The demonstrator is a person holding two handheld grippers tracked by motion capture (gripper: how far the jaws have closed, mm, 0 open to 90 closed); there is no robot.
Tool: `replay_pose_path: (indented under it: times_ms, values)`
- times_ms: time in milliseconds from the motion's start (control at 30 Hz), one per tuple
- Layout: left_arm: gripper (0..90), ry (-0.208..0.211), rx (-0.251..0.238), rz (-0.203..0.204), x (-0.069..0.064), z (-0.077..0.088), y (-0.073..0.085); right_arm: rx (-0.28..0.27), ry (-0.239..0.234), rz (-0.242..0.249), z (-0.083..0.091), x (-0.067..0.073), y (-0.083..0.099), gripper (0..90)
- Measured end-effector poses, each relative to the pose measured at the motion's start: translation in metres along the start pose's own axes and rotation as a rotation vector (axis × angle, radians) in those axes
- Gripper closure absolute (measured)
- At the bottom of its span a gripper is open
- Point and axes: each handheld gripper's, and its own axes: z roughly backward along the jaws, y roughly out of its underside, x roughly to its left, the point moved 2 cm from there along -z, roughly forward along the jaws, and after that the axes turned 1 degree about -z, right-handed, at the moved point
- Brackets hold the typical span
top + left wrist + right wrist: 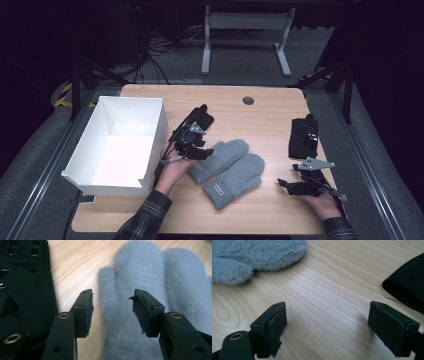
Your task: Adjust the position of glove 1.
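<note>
A wooden counter [270,120] is standing in a dark room, carrying a white box [120,145] at its left edge. Two grey mittens [227,172] are lying side by side near the middle toward the front edge, seemingly paired for sorting, with one black glove [192,127] beside the box and another [303,136] near the right edge. The left hand-held gripper [204,153] is hovering at the nearer mitten's cuff, jaws partly spread, pinching nothing. The right hand-held gripper [286,185] is resting wide open over bare wood near the front right corner.
</note>
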Motion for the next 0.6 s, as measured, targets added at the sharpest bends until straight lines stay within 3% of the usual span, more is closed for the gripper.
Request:
replay_pose_path:
  times_ms: [167, 200, 400, 567, 600]
  values:
    - [51.3, 0.012, 0.030, 0.024, 0.007, -0.010, 0.003, -0.001, 0.001, 0.000, 0.000, 0.000, 0.000, 16.3]
    - [51.2, 0.011, 0.053, 0.018, 0.007, -0.015, 0.005, -0.001, 0.001, 0.000, 0.000, 0.000, 0.000, 16.5]
    - [51.2, 0.015, 0.081, 0.011, 0.008, -0.025, 0.012, -0.002, 0.002, -0.001, 0.000, 0.000, 0.000, 16.9]
    - [57.5, 0.039, 0.081, 0.001, 0.006, -0.029, 0.015, -0.002, 0.002, -0.001, 0.000, 0.000, 0.000, 16.8]
    - [63.5, 0.044, 0.079, -0.005, 0.006, -0.030, 0.015, -0.002, 0.000, -0.001, 0.000, 0.000, 0.000, 16.8]
